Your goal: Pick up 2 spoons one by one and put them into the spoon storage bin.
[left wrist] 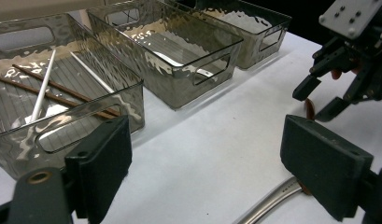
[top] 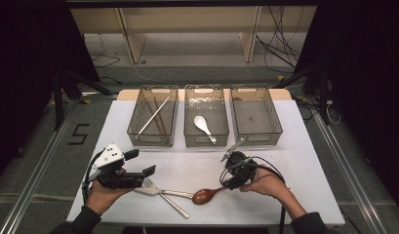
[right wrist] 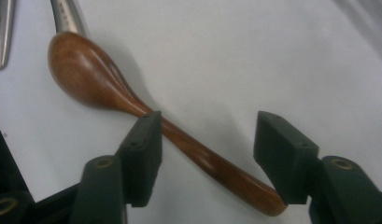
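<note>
A brown wooden spoon (top: 204, 196) (right wrist: 90, 79) lies on the white table near the front edge, bowl to the left. My right gripper (top: 226, 184) (right wrist: 207, 135) is open and straddles its handle; the pads do not squeeze it. Seen in the left gripper view, that right gripper (left wrist: 319, 98) hovers over the spoon's handle (left wrist: 310, 109). My left gripper (top: 141, 162) (left wrist: 205, 149) is held at the front left, open wide with nothing between its jaws. A metal fork (top: 168, 201) and another metal utensil (top: 170, 193) lie crossed just left of the spoon's bowl.
Three smoky clear bins stand in a row at the table's back. The left bin (top: 133, 131) holds chopsticks (top: 155, 114), the middle bin (top: 187, 131) holds a white spoon (top: 203, 125), and the right bin (top: 276, 127) looks empty. Cables lie on the floor beyond.
</note>
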{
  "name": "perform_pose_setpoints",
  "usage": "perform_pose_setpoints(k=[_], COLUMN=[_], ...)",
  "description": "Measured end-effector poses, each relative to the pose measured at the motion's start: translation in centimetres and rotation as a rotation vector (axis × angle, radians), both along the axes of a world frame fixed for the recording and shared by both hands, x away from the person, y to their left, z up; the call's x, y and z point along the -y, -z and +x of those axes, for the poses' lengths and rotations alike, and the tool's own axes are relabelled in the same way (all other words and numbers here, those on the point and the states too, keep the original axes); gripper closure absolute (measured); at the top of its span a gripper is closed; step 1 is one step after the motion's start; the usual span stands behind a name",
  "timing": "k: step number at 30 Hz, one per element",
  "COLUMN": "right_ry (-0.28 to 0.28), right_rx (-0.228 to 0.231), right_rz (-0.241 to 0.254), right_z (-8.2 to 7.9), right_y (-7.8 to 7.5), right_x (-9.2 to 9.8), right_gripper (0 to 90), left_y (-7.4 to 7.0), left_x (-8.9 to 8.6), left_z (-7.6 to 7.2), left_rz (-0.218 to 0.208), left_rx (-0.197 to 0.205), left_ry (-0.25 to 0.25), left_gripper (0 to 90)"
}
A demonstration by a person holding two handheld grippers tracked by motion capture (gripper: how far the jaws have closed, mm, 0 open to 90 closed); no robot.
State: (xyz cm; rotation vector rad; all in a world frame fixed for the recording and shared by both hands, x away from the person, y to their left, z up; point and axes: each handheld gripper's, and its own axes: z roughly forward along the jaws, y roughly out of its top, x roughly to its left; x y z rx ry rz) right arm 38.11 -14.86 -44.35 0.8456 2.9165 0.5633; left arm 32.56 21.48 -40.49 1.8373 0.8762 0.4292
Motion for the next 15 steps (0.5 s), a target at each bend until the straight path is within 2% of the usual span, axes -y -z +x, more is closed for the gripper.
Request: perform_pose_setpoints(k=[4,9,15], right_ry=[-0.046,-0.09,-0.133], right_rx=[0.0,-0.023,-0.005], right_rz=[-0.024,-0.059,-0.091], right_z=[-0.3,-0.7,-0.9], right_y=[0.4,0.9,1.4], right_x=[-0.8,-1.3,-1.7], right_gripper=[41.0,43.4,46.0], left_y=[0.0,0.0,0.0], left_x=[-0.1,0.0,0.0], left_z=[0.0,0.0,0.0], left_rz=[-0.001,0.0,0.0], left_rx=[0.001,0.001,0.0], left_ry=[-0.002,-0.002,-0.002], left_gripper=[16.3,16.3,16.3])
